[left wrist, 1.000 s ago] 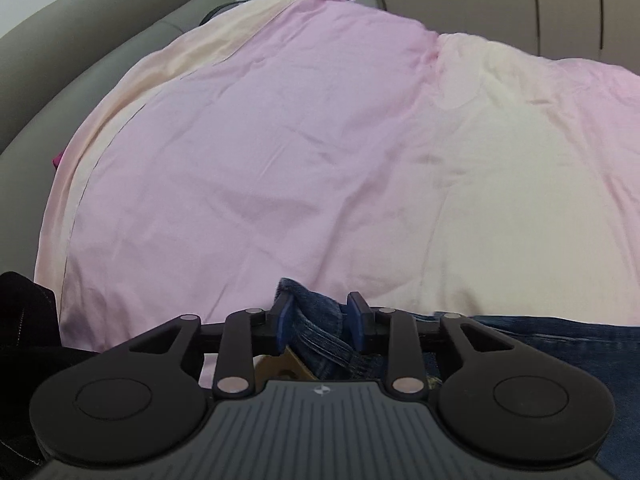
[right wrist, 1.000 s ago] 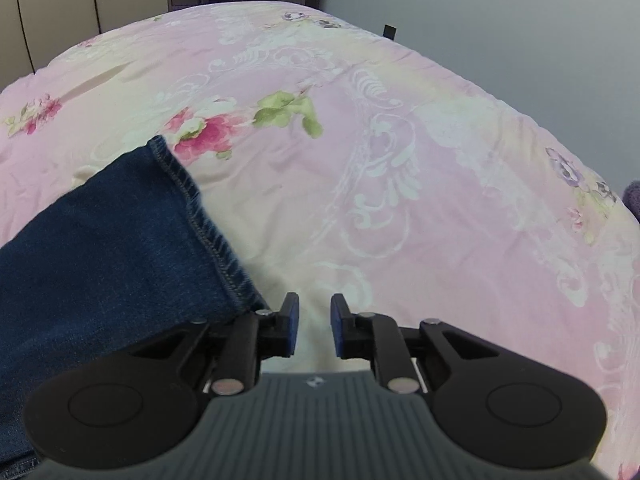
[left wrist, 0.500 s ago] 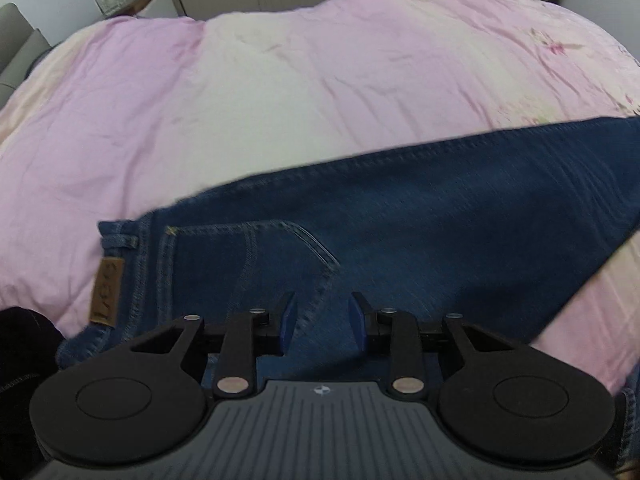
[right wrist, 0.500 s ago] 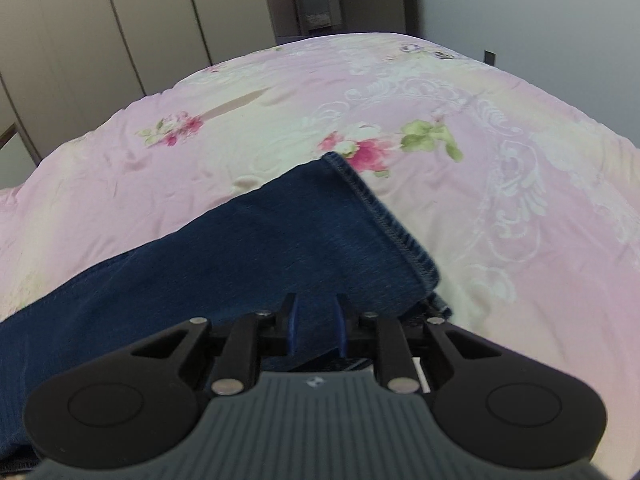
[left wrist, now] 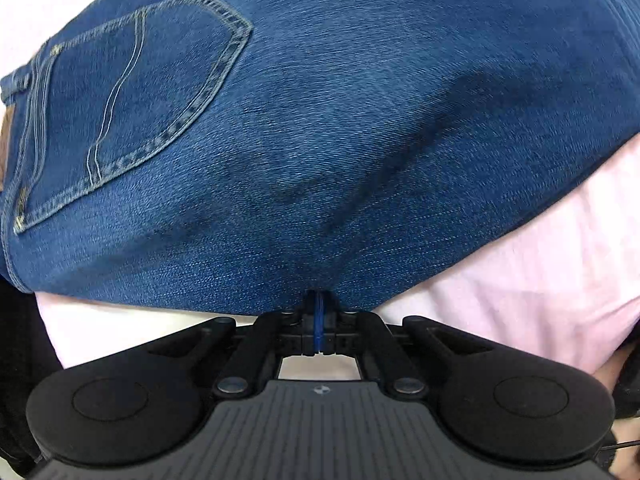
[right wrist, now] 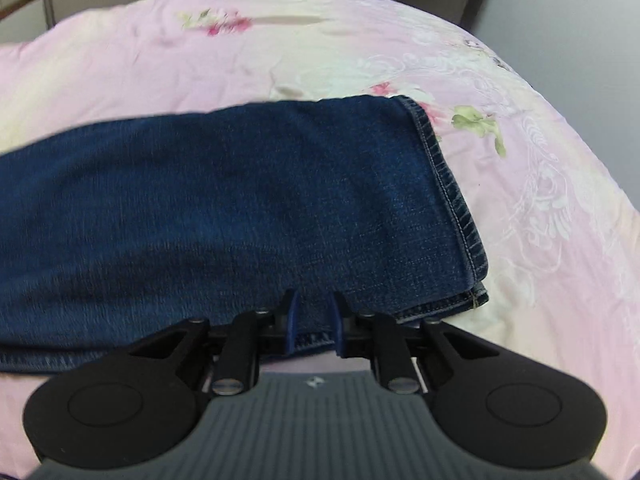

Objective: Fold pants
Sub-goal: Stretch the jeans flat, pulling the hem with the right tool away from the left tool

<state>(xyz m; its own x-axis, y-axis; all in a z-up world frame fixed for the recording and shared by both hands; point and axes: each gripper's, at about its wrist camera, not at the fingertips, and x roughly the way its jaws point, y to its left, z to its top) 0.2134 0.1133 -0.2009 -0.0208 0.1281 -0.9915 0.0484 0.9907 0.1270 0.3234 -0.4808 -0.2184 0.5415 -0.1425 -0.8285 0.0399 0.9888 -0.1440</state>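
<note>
The pants [left wrist: 320, 120] lie flat on the bed [right wrist: 540, 208], the 2 legs stacked, so the lengthwise fold looks done and the next move calls for carrying the hem toward the waist. The left gripper [left wrist: 319, 312] is pinched closed at the near seat edge, apparently on denim; 0.5 s ago it was apart. The right gripper [right wrist: 313, 320], parted, straddles the near leg edge beside the hem, having moved closer.

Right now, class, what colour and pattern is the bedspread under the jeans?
The bedspread is pale pink and cream with a floral print, clearest in the right wrist view.
</note>
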